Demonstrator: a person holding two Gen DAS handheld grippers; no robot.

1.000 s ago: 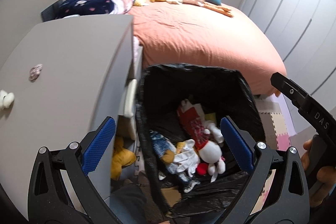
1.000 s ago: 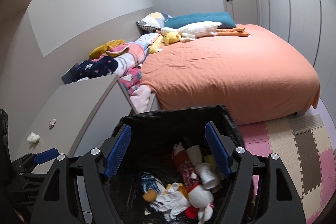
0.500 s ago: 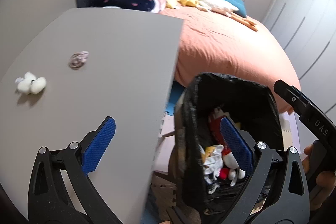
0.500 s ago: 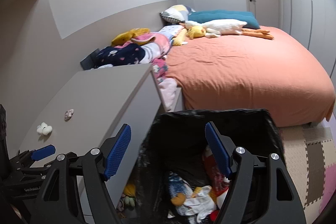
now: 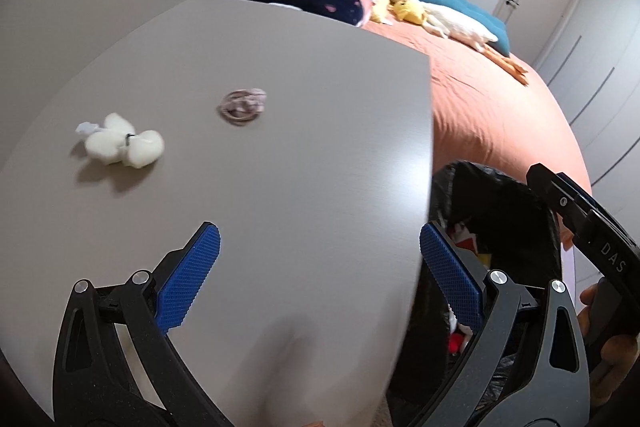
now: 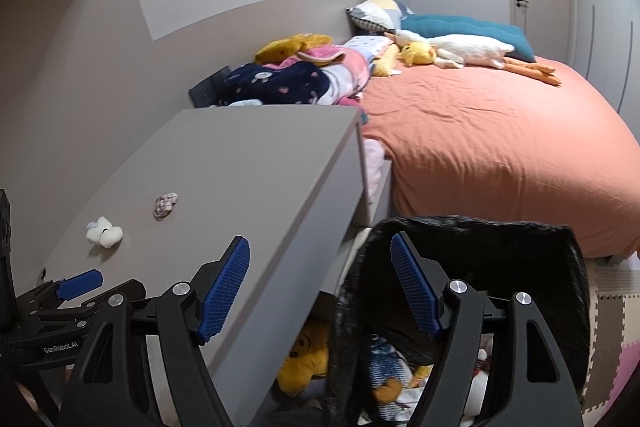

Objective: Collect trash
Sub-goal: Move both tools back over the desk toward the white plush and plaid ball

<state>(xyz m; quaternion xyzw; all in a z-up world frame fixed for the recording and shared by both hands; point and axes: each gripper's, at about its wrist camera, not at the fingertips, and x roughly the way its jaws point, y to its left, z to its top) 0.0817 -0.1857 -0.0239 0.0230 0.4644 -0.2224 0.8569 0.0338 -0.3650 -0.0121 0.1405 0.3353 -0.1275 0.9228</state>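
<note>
Orange-sheeted bed (image 6: 500, 131) carries a long white plush goose (image 6: 460, 51), teal pillow (image 6: 464, 27) and a heap of patterned clothing (image 6: 296, 79). Yellow plush bear (image 6: 304, 363) lies on the floor.

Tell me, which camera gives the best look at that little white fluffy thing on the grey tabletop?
The left wrist view. There the white fluffy thing lies large and near on the grey tabletop, left of a pinkish hair tie. The right wrist view shows it too, but small, far off to the left.

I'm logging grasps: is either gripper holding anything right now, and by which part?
Nothing is held. The left gripper is open over the grey top, short of the white fluff; the right gripper is open and empty too.
</note>
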